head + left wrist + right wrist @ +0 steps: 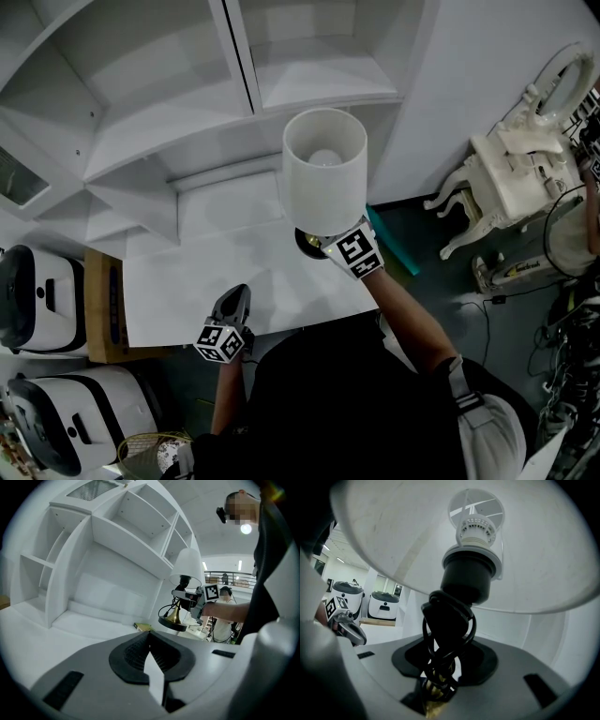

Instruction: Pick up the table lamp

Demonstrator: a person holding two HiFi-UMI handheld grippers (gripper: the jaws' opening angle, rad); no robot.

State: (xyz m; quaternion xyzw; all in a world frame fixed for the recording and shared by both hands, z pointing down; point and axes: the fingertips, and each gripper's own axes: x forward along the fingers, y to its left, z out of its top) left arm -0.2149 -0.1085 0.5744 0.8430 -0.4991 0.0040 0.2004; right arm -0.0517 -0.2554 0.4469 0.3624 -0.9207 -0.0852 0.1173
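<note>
Lamp (324,187) stands upright over the far right corner of the table (206,281), its white shade (187,564) above a dark round base (172,624). Whether the base touches the table cannot be told. The right gripper (440,686) is clamped on the brass stem (433,706), where a black cord (447,634) is wound. The left gripper (151,657) hovers over the table's near edge, jaws together on nothing, well apart from the lamp.

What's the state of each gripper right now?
Left gripper: shut, nothing between its jaws.
Right gripper: shut on the table lamp, at its stem.
</note>
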